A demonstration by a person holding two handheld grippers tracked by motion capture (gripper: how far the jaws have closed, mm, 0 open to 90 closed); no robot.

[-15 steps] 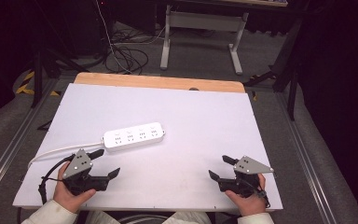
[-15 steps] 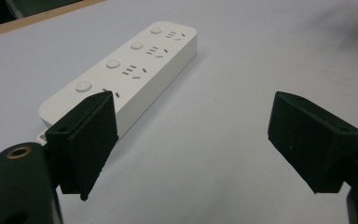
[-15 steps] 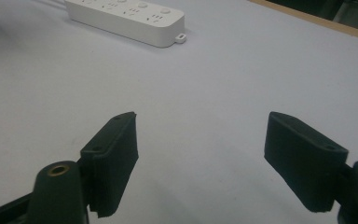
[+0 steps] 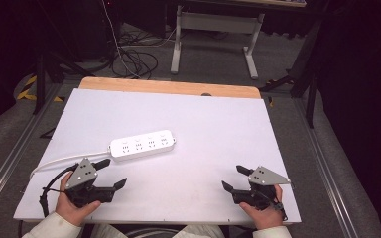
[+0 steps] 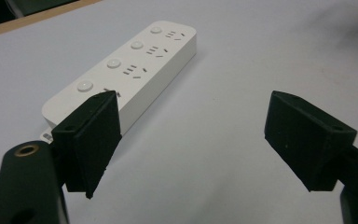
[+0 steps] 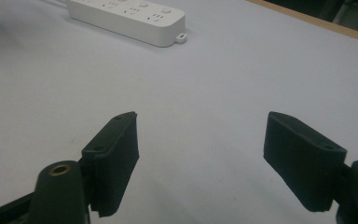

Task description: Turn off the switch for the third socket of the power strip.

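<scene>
A white power strip point(image 4: 142, 144) lies flat on the white table top point(image 4: 218, 129), left of centre, its long side running roughly across the table, with four socket groups and round buttons facing up. Its white cord point(image 4: 59, 160) leaves the left end and curves toward the table's left edge, where it passes out of sight. Nothing lies between the strip and either gripper. Beyond the table's wooden far edge, the floor is dark, with tangled cables point(image 4: 134, 59) and a grey stand point(image 4: 213, 37) hard to make out in detail. The left gripper point(image 4: 110, 173) is held low over the near left corner, near the strip's left end, its jaws spread wide and empty; in the left gripper view one jaw covers part of the strip's near end. The right gripper point(image 4: 234, 177) hovers over the near right corner, well apart from the strip, jaws likewise wide with nothing between them. Both hands grasp the grippers from behind, and pale sleeves are cut off at the bottom edge.
</scene>
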